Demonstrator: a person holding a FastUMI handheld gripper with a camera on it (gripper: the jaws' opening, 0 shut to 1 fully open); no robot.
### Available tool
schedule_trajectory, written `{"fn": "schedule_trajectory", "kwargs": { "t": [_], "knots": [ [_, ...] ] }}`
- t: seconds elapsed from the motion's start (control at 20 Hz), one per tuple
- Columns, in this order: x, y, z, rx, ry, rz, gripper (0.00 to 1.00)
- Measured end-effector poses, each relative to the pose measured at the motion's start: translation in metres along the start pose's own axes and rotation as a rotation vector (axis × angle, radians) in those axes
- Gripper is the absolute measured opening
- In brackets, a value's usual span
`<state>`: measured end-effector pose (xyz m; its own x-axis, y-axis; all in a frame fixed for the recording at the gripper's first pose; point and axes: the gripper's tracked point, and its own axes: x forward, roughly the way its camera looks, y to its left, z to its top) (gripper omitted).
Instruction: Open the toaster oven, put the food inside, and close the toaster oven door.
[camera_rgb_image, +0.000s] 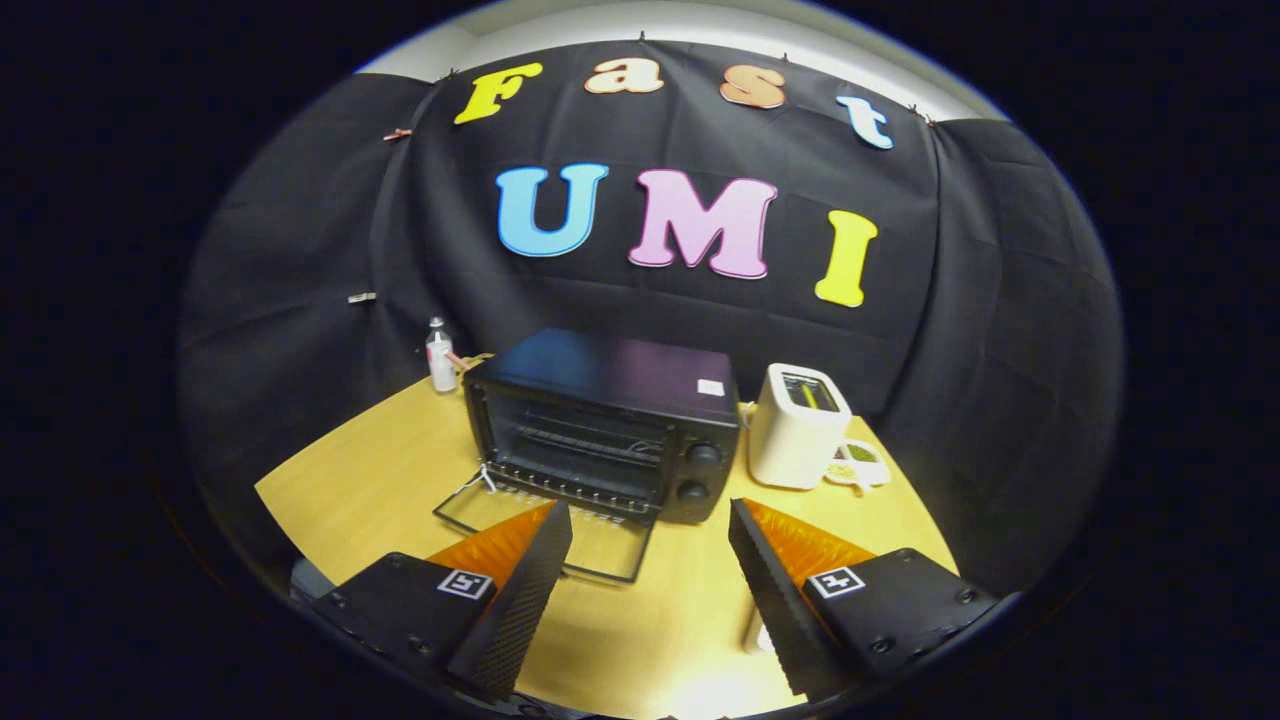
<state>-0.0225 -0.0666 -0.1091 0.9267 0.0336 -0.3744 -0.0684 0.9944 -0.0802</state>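
Observation:
A black toaster oven (610, 420) stands on the wooden table (370, 480), beyond my fingers. Its glass door (545, 530) is folded down flat onto the table in front of it, and the wire rack inside shows. My gripper (650, 525) is open, with nothing between the fingers, hovering above the table in front of the oven. The left finger (525, 590) overlaps the lowered door in the view. A small white thing (758, 632) lies on the table beside the right finger; I cannot tell what it is.
A white toaster (797, 425) stands right of the oven, with a small white dish (862, 462) holding something green next to it. A small white bottle (440, 358) stands at the back left of the table. Black cloth walls close the booth behind.

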Motion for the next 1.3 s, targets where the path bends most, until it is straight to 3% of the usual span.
{"fn": "schedule_trajectory", "kwargs": {
  "t": [0.35,0.6,0.8,1.15,1.3],
  "knots": [
    [-0.002,-0.128,-0.029,0.059,0.103,-0.057,0.98],
    [0.01,-0.193,-0.065,0.178,0.195,-0.068,0.98],
    [0.028,-0.209,-0.108,0.293,0.312,-0.003,0.98],
    [0.059,-0.196,-0.177,0.402,0.51,0.142,0.96],
    [0.06,-0.189,-0.193,0.532,0.614,0.173,0.75]
  ]
}}
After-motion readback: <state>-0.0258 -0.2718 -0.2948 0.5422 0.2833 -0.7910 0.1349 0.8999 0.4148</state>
